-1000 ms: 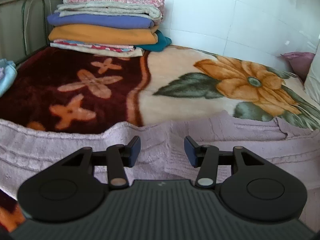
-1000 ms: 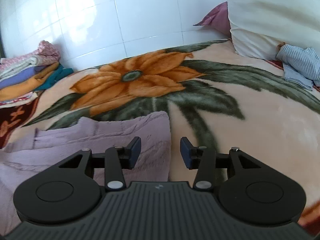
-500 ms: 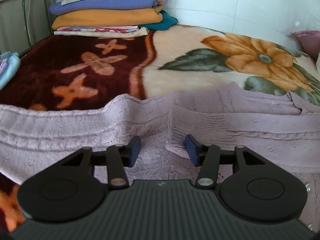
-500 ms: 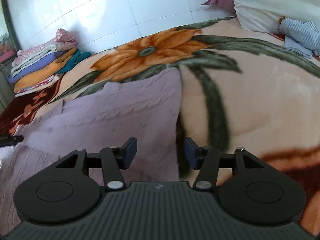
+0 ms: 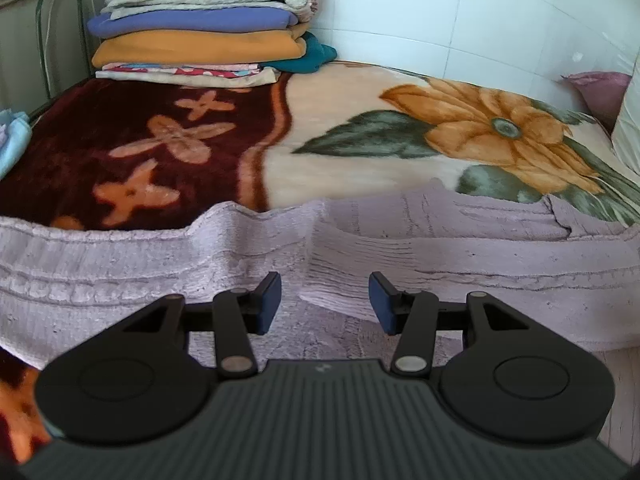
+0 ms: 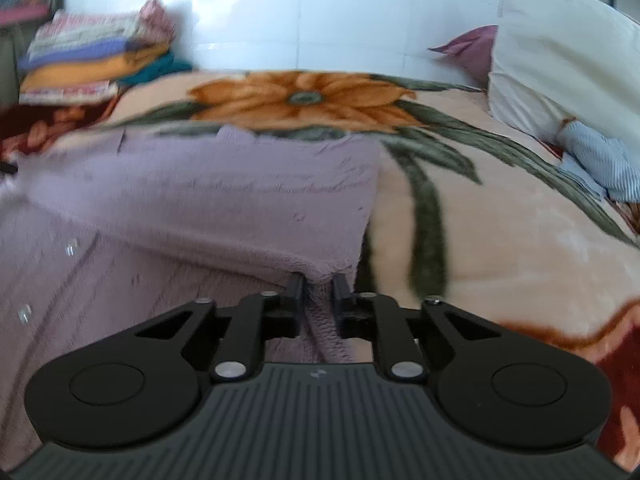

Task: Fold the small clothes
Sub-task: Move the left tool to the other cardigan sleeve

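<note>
**A thin pinch on one side, nothing held on the other**

The lilac knitted garment [image 5: 400,248] lay spread across the floral blanket [image 5: 360,120], close to the near edge of the bed, with one part already doubled over the body. The right gripper [image 6: 318,290] was closing its jaws on a bunched corner of that knit [image 6: 324,320], and the cloth stood squeezed into a narrow ridge between them. The left gripper [image 5: 324,300] hung with its jaws spread over a ribbed cuff, the pads [image 5: 268,300] apart from the fabric and gripping nothing.

The likeliest trouble was judged to lie in that narrow bite. A loose, stretchy knit caught only at its hem could slide out once lifted, or only the upper layer might be taken, so that the fold would open as it travelled. Because the left side was unheld, a pull from the right could drag the whole garment across the plush blanket instead of turning a flap, skewing the edges. The right view was blurred, so how deep the cloth sat in the jaws could not be told. Small shiny fasteners [image 6: 24,314] showed on the near panel and might snag the knit if layers were dragged across them.
</note>
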`<state>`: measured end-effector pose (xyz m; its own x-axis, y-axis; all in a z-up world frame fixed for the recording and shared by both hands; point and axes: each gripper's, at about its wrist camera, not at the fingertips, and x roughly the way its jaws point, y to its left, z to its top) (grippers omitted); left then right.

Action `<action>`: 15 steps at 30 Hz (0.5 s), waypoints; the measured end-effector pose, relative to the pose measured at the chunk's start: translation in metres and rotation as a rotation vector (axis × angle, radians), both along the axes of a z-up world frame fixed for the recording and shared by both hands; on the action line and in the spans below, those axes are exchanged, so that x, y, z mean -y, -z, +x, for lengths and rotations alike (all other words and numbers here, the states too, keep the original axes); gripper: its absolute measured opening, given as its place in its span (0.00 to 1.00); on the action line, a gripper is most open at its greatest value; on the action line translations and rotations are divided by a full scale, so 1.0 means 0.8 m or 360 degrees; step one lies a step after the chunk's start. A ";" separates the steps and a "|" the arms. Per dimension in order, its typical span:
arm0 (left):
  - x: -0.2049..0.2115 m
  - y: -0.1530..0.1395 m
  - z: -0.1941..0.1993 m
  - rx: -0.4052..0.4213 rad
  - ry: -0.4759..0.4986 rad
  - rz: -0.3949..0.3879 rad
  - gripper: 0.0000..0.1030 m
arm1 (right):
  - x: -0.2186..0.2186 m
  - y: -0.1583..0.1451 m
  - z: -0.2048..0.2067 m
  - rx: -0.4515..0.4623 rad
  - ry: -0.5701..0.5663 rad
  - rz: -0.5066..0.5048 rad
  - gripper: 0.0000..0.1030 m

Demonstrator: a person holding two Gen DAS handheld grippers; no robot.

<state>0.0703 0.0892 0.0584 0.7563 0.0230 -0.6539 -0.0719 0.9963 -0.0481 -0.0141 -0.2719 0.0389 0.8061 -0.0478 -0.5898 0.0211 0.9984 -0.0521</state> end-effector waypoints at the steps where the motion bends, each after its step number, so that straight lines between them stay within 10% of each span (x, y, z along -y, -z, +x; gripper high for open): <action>1: 0.001 0.001 0.001 -0.0007 0.0006 0.0017 0.50 | 0.005 -0.004 -0.002 0.0020 0.0031 0.0009 0.13; 11: 0.011 0.028 0.003 -0.0132 -0.0001 0.0180 0.52 | 0.030 0.010 0.005 -0.0085 0.0105 0.0072 0.14; 15: 0.004 0.016 -0.008 -0.0128 -0.0029 0.0111 0.52 | 0.026 0.000 -0.003 -0.0073 0.0086 0.0132 0.44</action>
<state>0.0638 0.0860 0.0453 0.7004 0.0837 -0.7088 -0.0906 0.9955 0.0280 -0.0166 -0.2927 0.0390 0.7756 -0.0400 -0.6299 0.0748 0.9968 0.0288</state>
